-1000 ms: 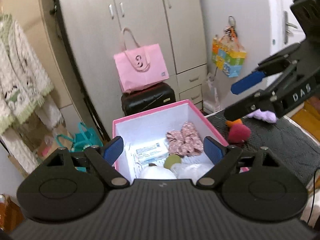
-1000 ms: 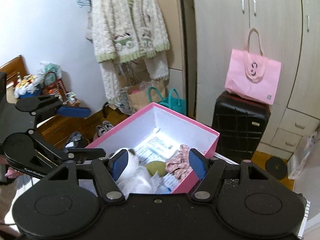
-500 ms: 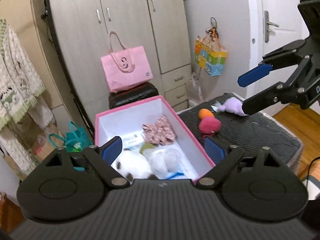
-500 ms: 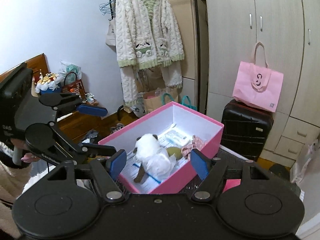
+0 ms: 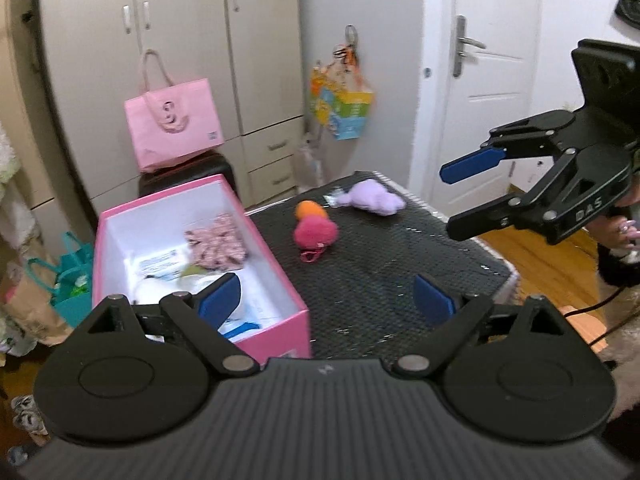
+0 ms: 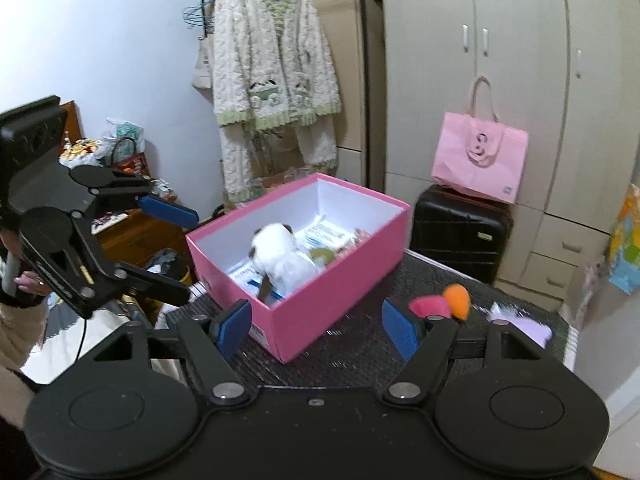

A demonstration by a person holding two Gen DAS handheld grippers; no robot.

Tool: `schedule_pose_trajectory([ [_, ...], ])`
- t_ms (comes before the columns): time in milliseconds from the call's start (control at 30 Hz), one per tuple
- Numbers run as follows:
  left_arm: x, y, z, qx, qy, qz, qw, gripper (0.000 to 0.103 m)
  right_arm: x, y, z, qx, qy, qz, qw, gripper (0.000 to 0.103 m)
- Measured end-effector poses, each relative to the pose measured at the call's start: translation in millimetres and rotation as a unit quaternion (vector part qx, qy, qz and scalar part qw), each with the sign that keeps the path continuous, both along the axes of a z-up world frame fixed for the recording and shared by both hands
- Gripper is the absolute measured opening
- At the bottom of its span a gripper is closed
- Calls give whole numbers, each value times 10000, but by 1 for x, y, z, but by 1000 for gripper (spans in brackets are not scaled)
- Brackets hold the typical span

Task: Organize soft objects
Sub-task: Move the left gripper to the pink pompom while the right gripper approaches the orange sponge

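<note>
The work area is a bedroom corner: a black mesh-topped bench [image 5: 400, 264] stands in front of pale wardrobes, with a pink tote bag [image 5: 174, 128] on a black suitcase [image 6: 460, 232] behind it.

A pink box [image 6: 320, 308] sits on the bench's left part. It already holds a white plush toy [image 6: 280, 256], a floral scrunchie [image 5: 216, 246] and some papers. Three soft items remain outside on the mesh: a pink pom-pom [image 5: 314, 232], an orange ball [image 5: 308, 210] touching it, and a purple plush [image 5: 374, 200] near the far edge.

I hold the left gripper [image 5: 328, 300] over the box's near right corner. Its jaws have just been opening and are wide, with nothing between them. The right gripper [image 6: 316, 328] has also just been opening. It stands fairly wide and empty, short of the loose items.

Risk assessment:
- The pom-pom and orange ball touch, so closing on one may roll the other toward the bench edge.
- The purple plush lies near the far edge, so a push instead of a pinch could send it off.
- Both grippers approach the same zone and could collide.
- The pom-pom's small loop may snag on the mesh.
</note>
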State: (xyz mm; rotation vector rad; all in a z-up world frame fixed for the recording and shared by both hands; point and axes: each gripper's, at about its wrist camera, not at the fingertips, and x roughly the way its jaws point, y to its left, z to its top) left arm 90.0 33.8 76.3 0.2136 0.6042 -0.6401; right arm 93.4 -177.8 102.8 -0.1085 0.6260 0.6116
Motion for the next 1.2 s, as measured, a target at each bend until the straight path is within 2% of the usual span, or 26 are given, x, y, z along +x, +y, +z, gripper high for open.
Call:
schedule_pose_trajectory([
  [133,0,-19,-9,-38,154,-327,9993,94,-8,-13,-9,-96,22,-140,9999,77],
  [300,7,-47,-32,163,296,-627,9975,94,-8,-26,-25,-161,179,-282,9993,78],
  [500,26,-74,-62,179,653,-630,9957,94,4,-43,-56,118,524,-221,9983,78],
  [633,36,-90,-75,47,861,-625,9943,94,19,-55,-74,259,688,-273,9969,79],
  [767,41,-106,-77,-88,620,-508,9967,94,31,-67,-75,330,309,-522,9976,79],
  [900,58,-117,-81,-295,580,-378,9972,94,45,-78,-75,346,-131,-600,9975,79],
  [1033,79,-126,-92,-433,460,81,9980,94,61,-88,-81,485,-547,-590,9956,91],
  [1100,88,-130,-98,-523,424,375,9970,94,73,-92,-85,566,-608,-568,9949,93],
  [1200,95,-140,-104,-550,150,648,9963,94,100,-96,-93,710,-385,-717,9942,93],
])
